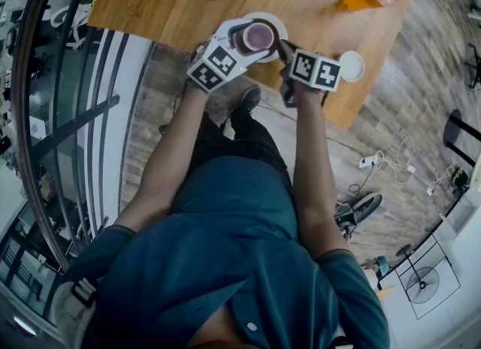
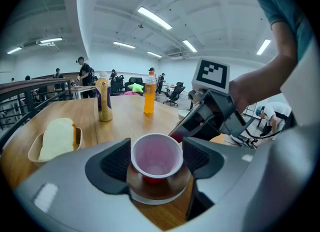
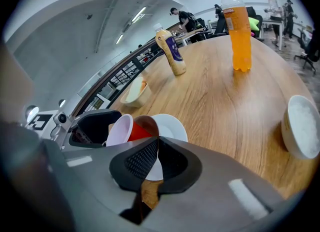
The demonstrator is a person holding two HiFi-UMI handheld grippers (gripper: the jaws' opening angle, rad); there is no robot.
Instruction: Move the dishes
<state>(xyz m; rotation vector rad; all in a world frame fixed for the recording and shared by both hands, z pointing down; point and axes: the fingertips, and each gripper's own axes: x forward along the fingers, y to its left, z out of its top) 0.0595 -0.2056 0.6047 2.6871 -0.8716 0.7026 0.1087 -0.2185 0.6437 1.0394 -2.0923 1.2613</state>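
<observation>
Gripping the red cup (image 2: 156,157) from both sides, the left gripper (image 2: 156,159) has its jaws tight against the cup's wall. It sits in a brown bowl (image 2: 161,188) near the wooden table's (image 3: 225,106) edge. The right gripper (image 3: 156,143) has its jaws nearly together, seemingly pinching the white plate's (image 3: 172,123) rim.
</observation>
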